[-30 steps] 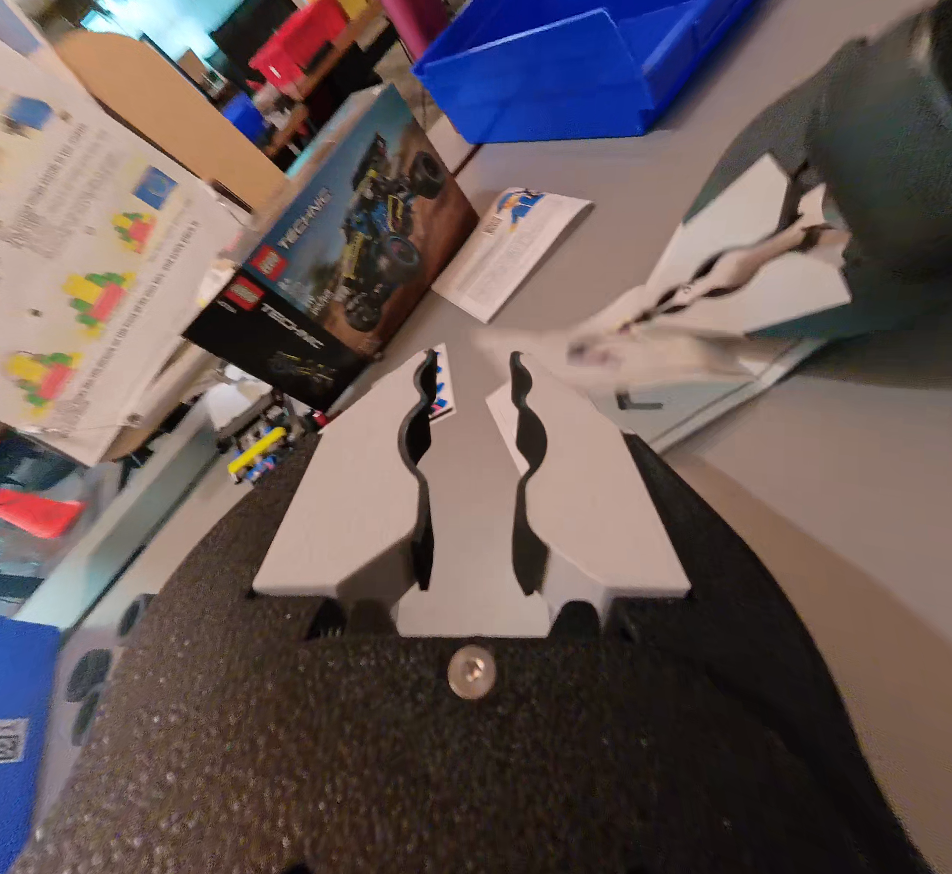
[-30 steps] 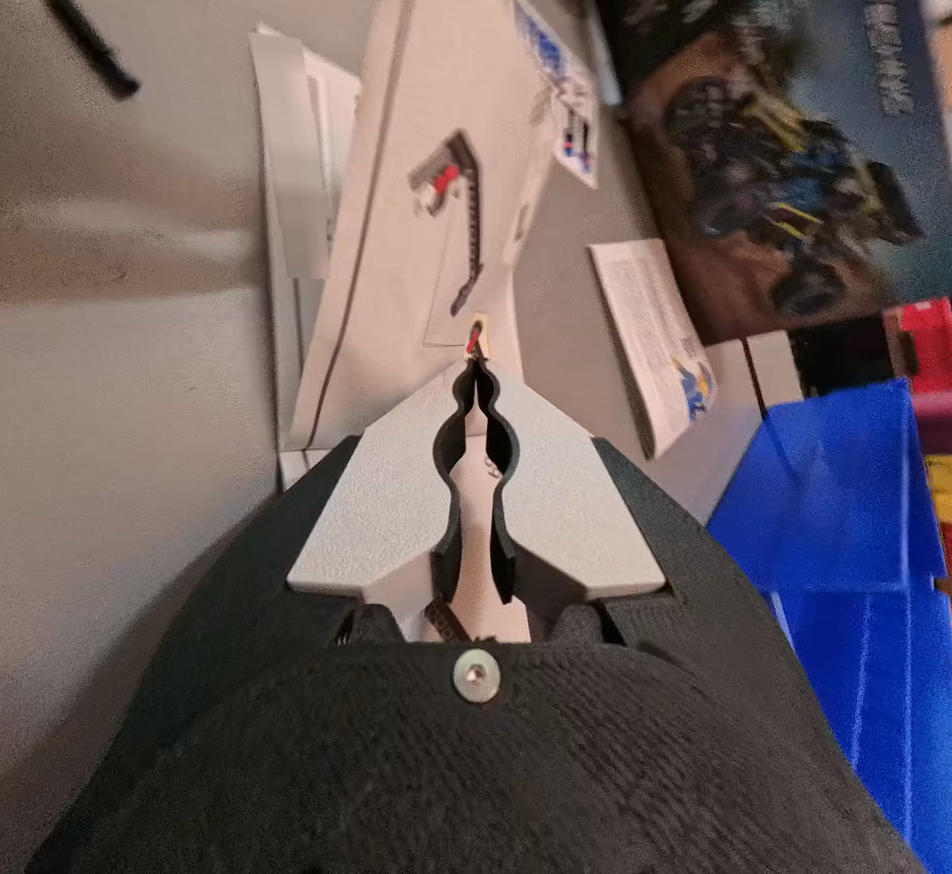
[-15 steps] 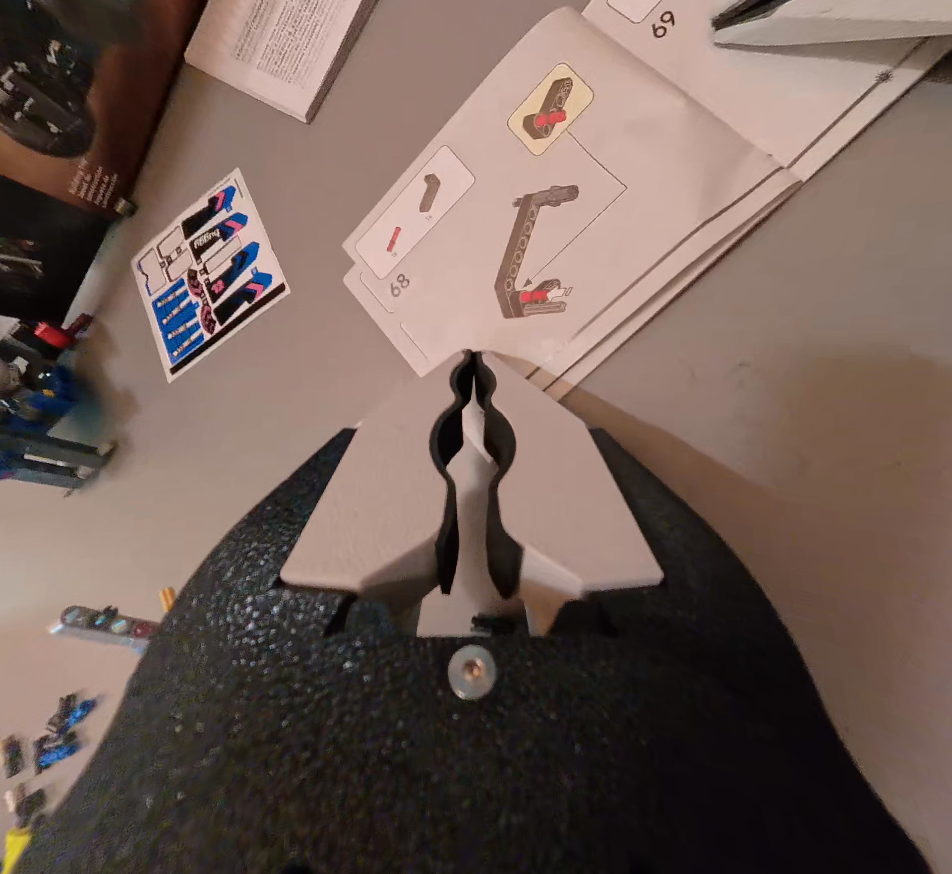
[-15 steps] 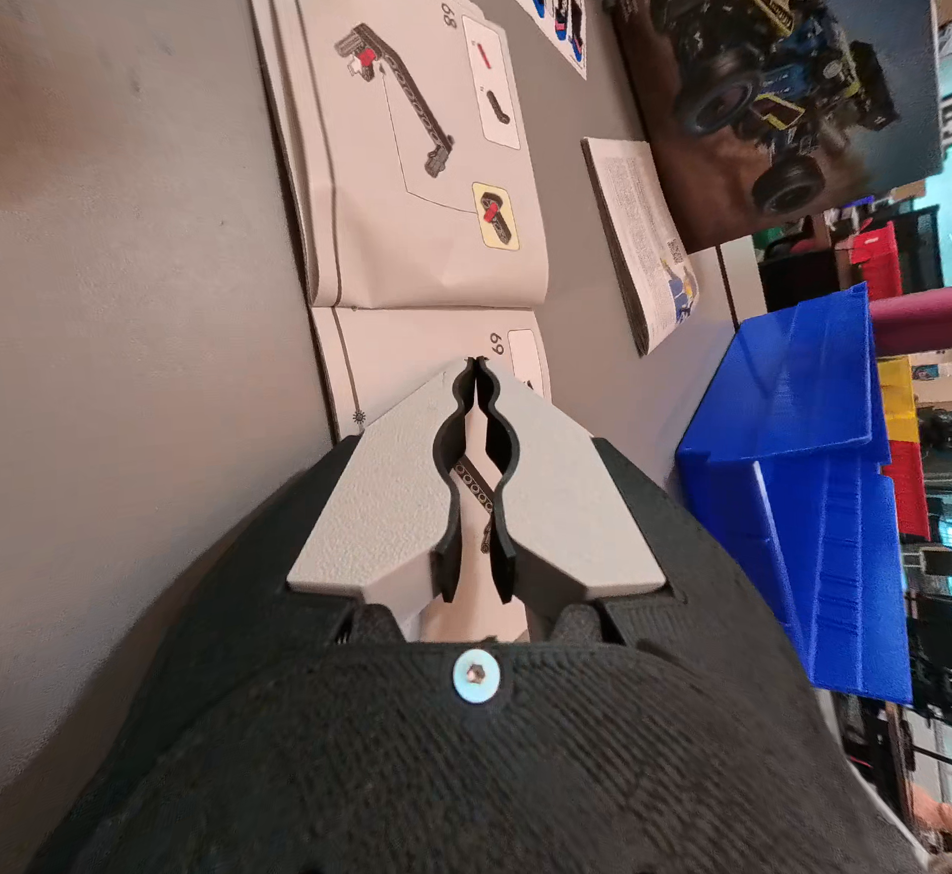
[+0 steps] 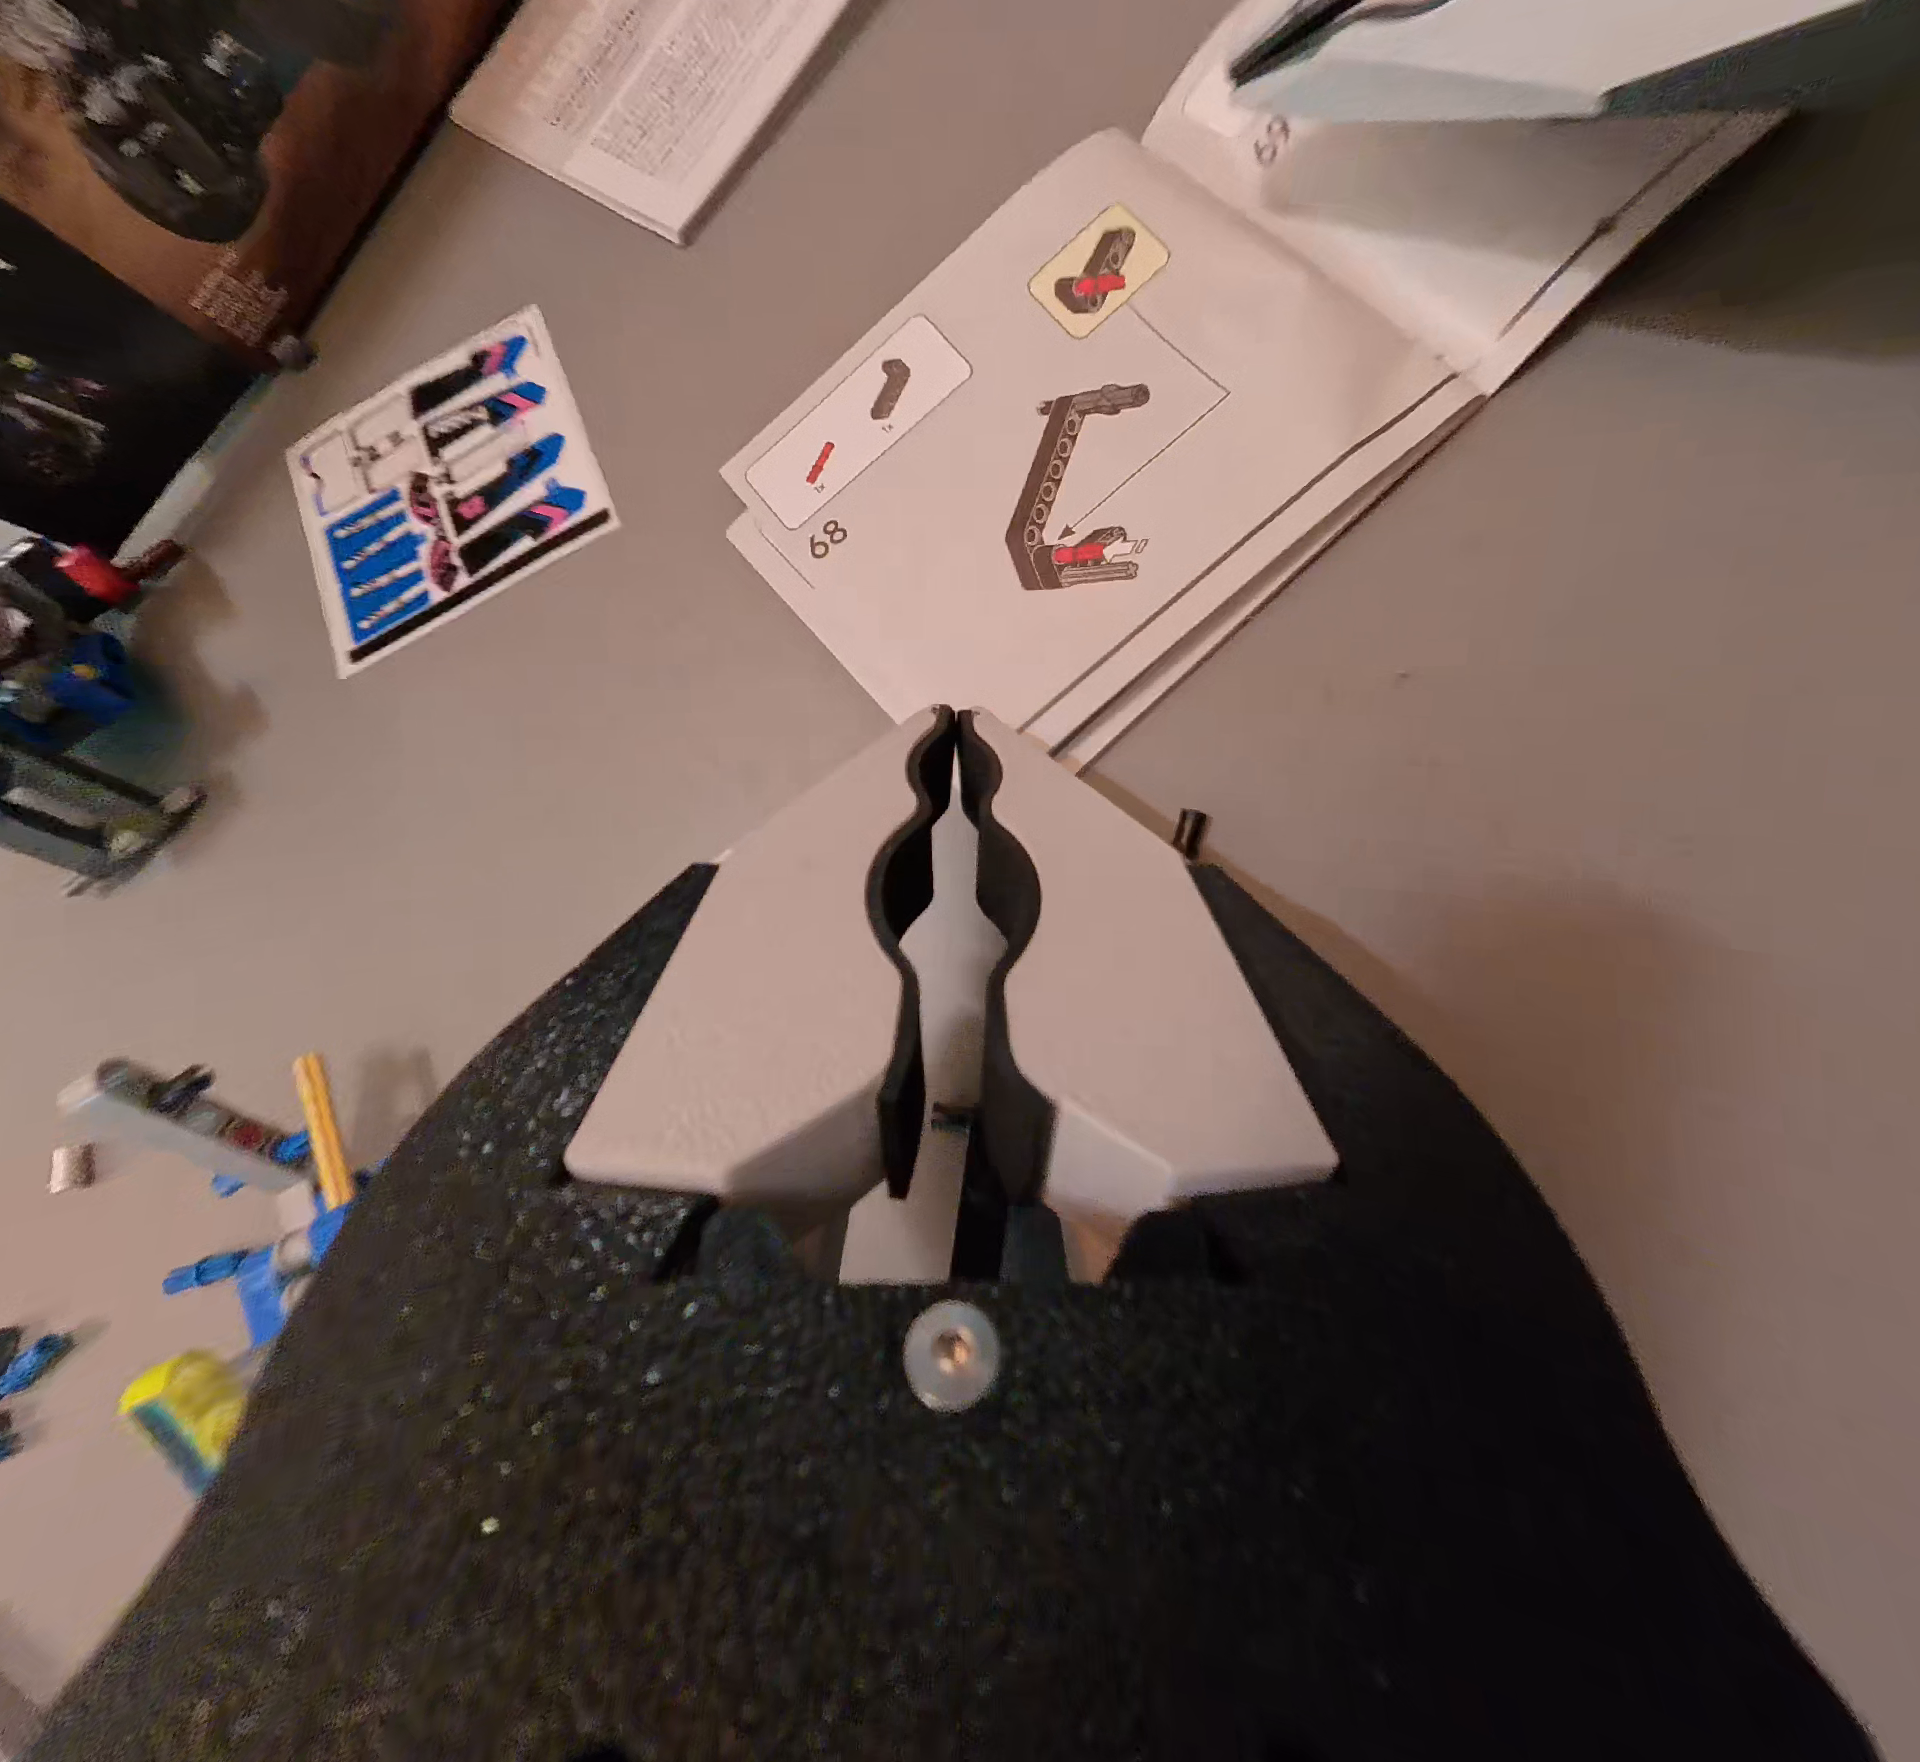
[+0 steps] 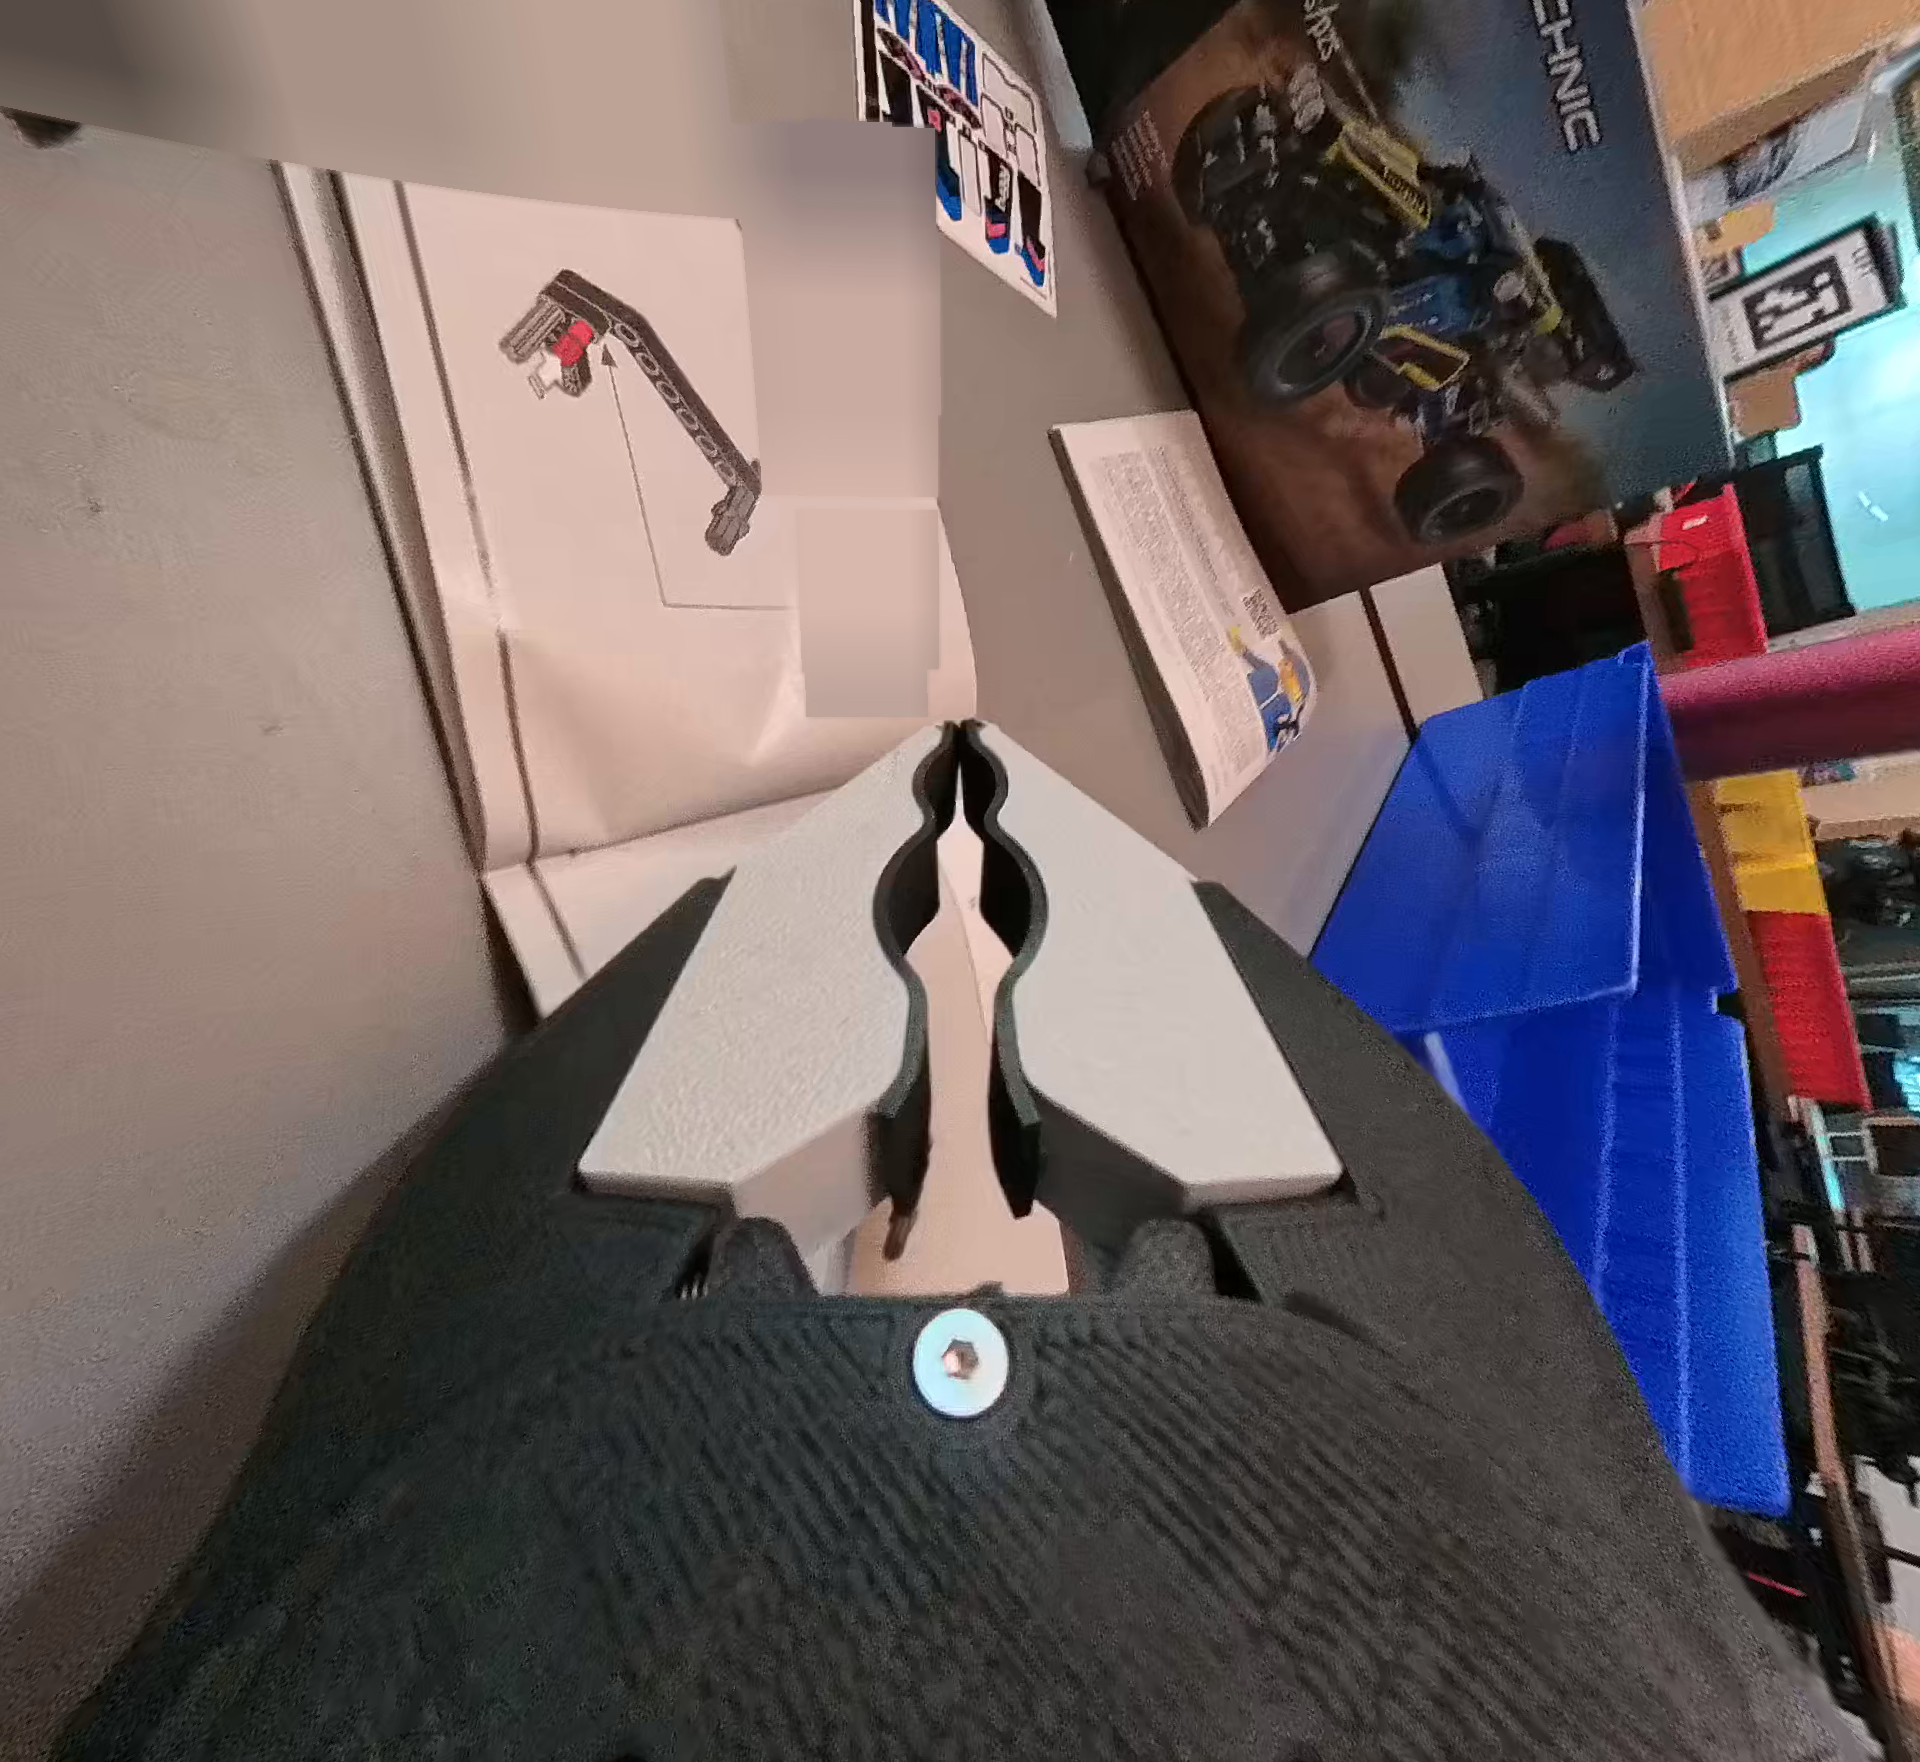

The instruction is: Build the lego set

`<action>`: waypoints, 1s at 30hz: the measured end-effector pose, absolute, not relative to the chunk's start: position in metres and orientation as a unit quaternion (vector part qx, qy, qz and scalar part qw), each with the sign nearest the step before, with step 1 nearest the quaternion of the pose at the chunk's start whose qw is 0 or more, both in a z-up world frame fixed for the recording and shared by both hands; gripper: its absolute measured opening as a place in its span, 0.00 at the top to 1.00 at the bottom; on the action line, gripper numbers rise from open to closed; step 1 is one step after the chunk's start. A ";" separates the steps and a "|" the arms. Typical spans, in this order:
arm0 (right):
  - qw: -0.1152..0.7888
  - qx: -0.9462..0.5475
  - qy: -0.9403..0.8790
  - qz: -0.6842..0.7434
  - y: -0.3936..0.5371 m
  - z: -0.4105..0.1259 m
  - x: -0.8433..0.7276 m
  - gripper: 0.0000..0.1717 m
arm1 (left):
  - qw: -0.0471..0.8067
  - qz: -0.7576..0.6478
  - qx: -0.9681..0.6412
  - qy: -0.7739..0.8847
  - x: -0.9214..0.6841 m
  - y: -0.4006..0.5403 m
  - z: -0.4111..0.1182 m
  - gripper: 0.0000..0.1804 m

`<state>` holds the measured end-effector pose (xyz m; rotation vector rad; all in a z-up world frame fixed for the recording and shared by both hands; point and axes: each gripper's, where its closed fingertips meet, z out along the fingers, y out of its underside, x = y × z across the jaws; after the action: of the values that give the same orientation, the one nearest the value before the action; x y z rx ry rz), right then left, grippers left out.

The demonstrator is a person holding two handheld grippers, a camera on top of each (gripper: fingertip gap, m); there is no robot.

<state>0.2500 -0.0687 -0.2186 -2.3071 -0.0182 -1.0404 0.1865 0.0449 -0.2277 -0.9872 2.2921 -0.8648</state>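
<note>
Booklet (image 5: 1091, 465), lying open on the grey table (image 5: 1558, 777) at upper centre of the left wrist view, is what both grippers hover over. We see the left gripper (image 5: 954, 713) at frame centre with its tips brought together and nothing between them, just above the booklet's near corner. The right gripper (image 6: 958, 725), likewise closed and bare, sits over the booklet's lower page at centre of its own view; in the left wrist view it appears at upper right, above the far page. We judge the booklet is spread flat so its diagram stays readable. A sticker sheet (image 5: 447, 486) lies at left of the booklet, a thin leaflet (image 5: 707, 29) above it, and the toy box (image 6: 1403, 206) stands at upper right of the right wrist view beside a blue bin (image 6: 1558, 1037). Loose bricks (image 5: 208, 1193) gather at lower left, a small black pin (image 5: 1192, 827) just right of the left fingers.
</note>
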 end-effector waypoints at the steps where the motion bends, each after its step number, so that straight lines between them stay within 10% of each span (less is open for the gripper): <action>1: 0.298 -0.870 -0.012 -0.393 -0.066 -0.218 0.252 1.00 | 0.255 -0.328 -0.360 0.835 0.184 0.047 -0.220 1.00; 17: 0.268 -0.895 -0.102 -0.341 -0.030 -0.248 0.254 1.00 | 0.226 -0.458 -0.384 0.769 0.152 0.079 -0.170 1.00; 30: 0.248 -0.912 -0.081 -0.317 -0.061 -0.245 0.228 1.00 | 0.290 -0.235 -0.238 0.896 0.207 0.038 -0.251 1.00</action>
<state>0.2275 -0.0608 -0.2448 -2.4844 -0.2206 -0.8636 0.2074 0.0381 -0.2514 -0.6348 2.3914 -0.6280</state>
